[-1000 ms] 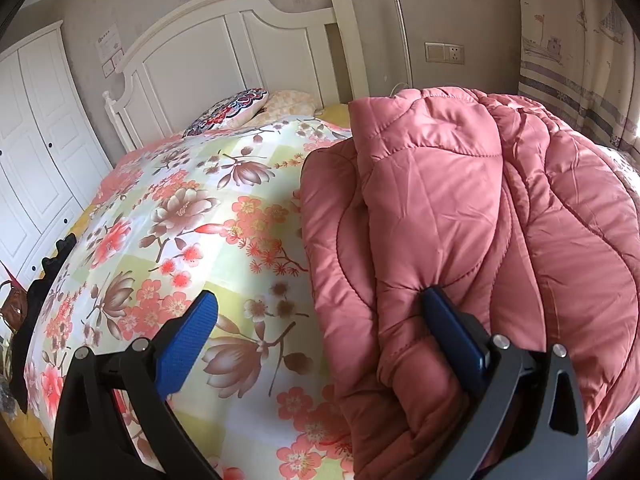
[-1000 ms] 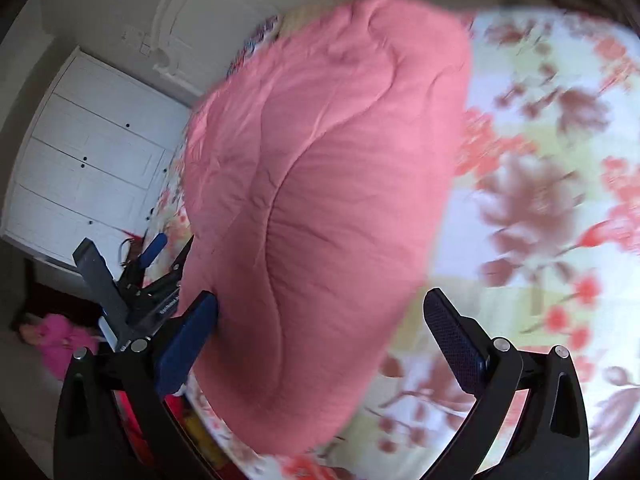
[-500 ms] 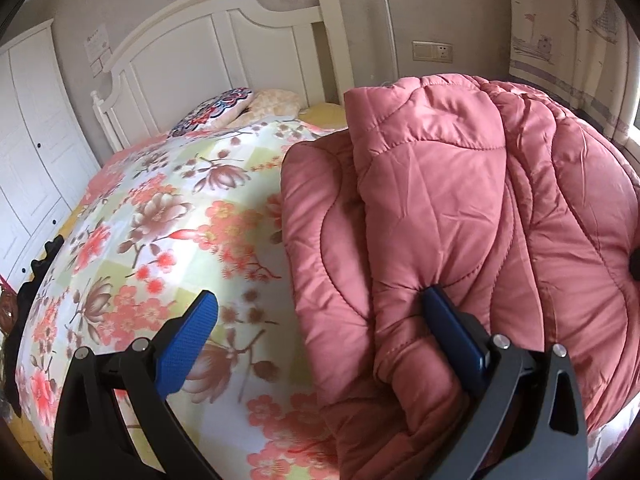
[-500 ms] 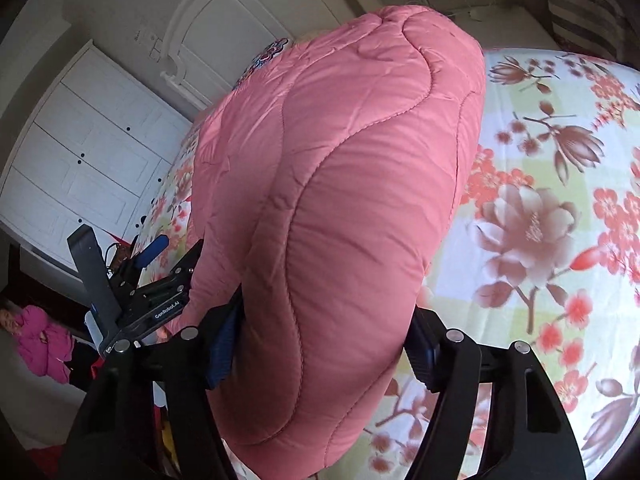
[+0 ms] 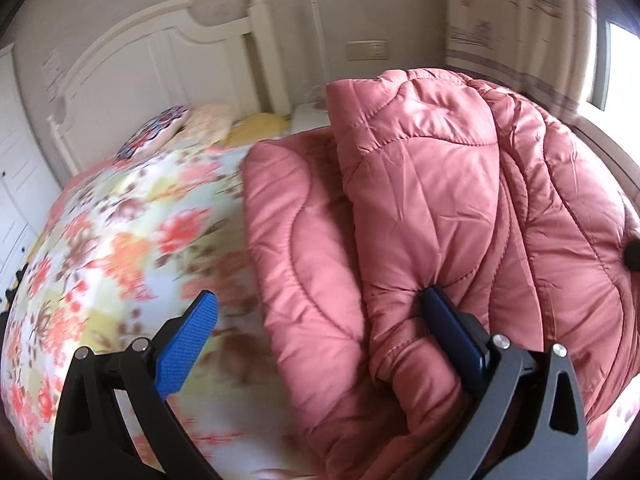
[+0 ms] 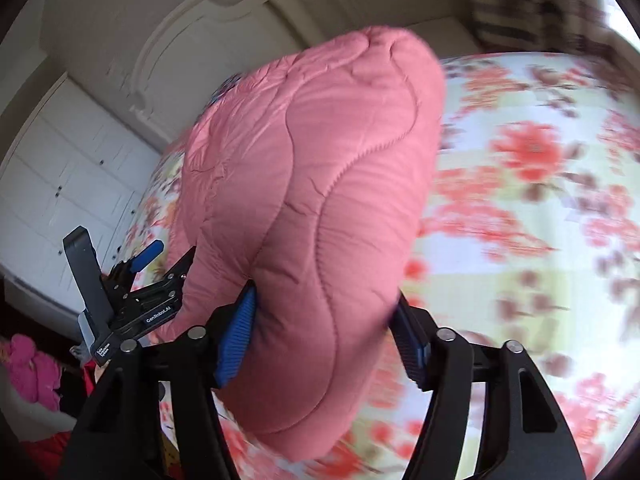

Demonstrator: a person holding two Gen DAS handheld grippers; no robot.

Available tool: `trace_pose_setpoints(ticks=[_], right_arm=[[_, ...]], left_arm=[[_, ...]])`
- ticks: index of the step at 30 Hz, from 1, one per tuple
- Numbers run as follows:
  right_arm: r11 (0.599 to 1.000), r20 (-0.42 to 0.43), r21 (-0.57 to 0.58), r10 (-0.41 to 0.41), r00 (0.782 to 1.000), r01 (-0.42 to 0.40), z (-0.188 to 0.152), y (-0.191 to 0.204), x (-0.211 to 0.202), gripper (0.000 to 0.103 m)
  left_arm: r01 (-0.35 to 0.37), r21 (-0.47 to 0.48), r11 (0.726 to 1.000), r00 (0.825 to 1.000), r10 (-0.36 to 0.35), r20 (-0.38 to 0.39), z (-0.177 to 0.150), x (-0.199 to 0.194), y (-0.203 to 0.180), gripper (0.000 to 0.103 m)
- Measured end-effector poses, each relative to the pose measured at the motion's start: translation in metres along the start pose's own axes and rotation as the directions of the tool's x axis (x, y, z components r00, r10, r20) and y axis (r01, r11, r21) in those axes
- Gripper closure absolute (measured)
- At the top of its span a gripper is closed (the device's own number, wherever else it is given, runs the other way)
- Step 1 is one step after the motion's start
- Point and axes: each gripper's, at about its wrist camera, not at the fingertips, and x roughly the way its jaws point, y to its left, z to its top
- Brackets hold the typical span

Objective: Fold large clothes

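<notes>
Closing on pink jacket [image 6: 312, 208] betw. pads, right claw [image 6: 326, 340]; left claw [image 5: 316, 336] wide open.

Floral bedspread [image 5: 120, 248], white headboard [image 5: 168, 52], pillows [image 5: 154, 132], wardrobe [image 6: 60, 168], striped curtain [image 5: 516, 20].

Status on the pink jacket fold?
Done: pink quilted jacket already doubled over on the floral bedspread. In hand: right gripper closing on a puffy edge; left gripper wide open, one finger against the fabric. Left: final fold, flatten.
</notes>
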Motion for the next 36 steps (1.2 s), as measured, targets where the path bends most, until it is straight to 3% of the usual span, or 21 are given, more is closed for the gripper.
trace_pose_setpoints(ticks=[1, 4, 7, 11, 17, 19, 22, 27, 31, 36], right_arm=[[1.000, 0.016, 0.007, -0.012, 1.000, 0.011, -0.001, -0.005, -0.008, 0.055], [0.995, 0.058, 0.000, -0.096, 0.994, 0.096, 0.000, -0.017, -0.033, 0.056], [0.994, 0.087, -0.045, -0.099, 0.991, 0.103, 0.013, -0.023, -0.053, 0.055], [0.967, 0.133, -0.175, -0.162, 0.978, 0.184, 0.036, 0.022, -0.047, 0.055], [0.917, 0.046, -0.267, -0.294, 0.955, 0.295, 0.094, 0.061, 0.028, 0.054], [0.885, 0.032, -0.325, -0.342, 0.939, 0.333, 0.105, 0.080, 0.059, 0.049], [0.830, -0.021, -0.409, -0.424, 0.905, 0.379, 0.108, 0.100, 0.107, 0.044], [0.785, -0.003, -0.471, -0.459, 0.889, 0.403, 0.090, 0.118, 0.134, 0.042], [0.829, -0.007, -0.420, -0.411, 0.912, 0.370, 0.091, 0.110, 0.126, 0.042], [0.845, 0.020, -0.398, -0.382, 0.924, 0.358, 0.088, 0.109, 0.118, 0.042]], left_arm=[[0.008, 0.005, 1.000, 1.000, -0.008, 0.001, 0.001, 0.000, -0.007, 0.002], [0.032, 0.011, 0.999, 1.000, -0.032, 0.000, 0.005, 0.002, -0.029, 0.002], [0.047, -0.018, 0.999, 0.999, -0.047, -0.012, 0.005, 0.004, -0.029, 0.002], [0.059, -0.058, 0.997, 0.998, -0.061, -0.025, 0.003, 0.001, -0.018, 0.002], [0.037, -0.040, 0.999, 0.999, -0.037, -0.007, -0.002, -0.007, -0.007, 0.002], [0.032, -0.050, 0.998, 0.999, -0.032, -0.002, -0.004, -0.009, -0.001, 0.002], [0.015, -0.083, 0.996, 1.000, -0.015, 0.002, -0.006, -0.012, 0.014, 0.002], [-0.056, -0.149, 0.987, 0.995, 0.067, 0.068, 0.013, -0.045, 0.056, 0.002], [-0.145, -0.120, 0.982, 0.977, 0.162, 0.140, 0.054, -0.051, 0.066, 0.002], [-0.214, -0.067, 0.974, 0.964, 0.222, 0.146, 0.093, -0.023, 0.042, 0.002]])
